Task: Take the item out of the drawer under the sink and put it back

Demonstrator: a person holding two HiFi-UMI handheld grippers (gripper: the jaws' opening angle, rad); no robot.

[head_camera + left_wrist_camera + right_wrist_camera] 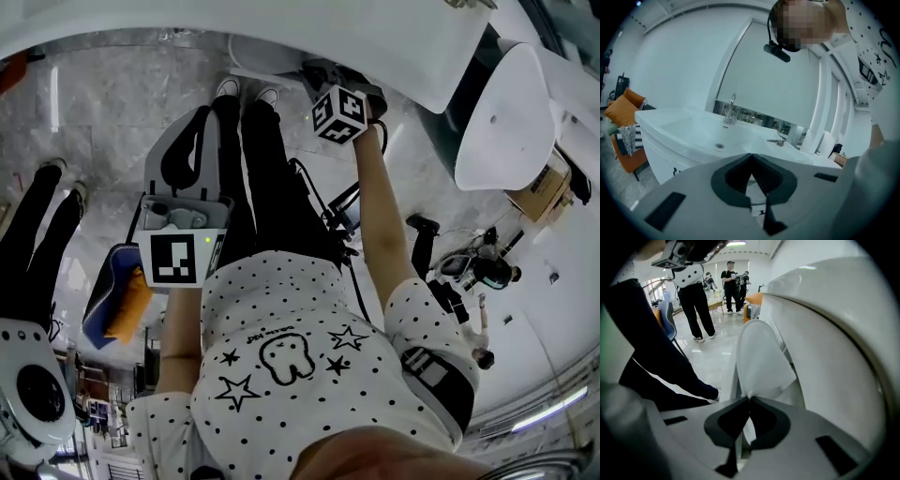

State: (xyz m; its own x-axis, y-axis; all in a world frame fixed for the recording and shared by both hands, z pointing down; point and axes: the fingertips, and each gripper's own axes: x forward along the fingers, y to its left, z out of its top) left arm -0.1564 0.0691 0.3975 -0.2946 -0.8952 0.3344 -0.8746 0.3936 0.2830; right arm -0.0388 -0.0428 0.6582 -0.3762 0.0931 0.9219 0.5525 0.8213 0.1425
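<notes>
My right gripper [750, 397] had its jaws pinched tight on the white sheet [761, 357]. The sheet fanned out beyond them, just beside the curved front of the sink cabinet [829, 343] (whether it was clear of the drawer I could not tell). My left gripper [751, 154] had its jaws pressed together with nothing between them. It looked across the sink [689, 129] from the near edge, with the faucet [731, 104] at the far edge.
</notes>
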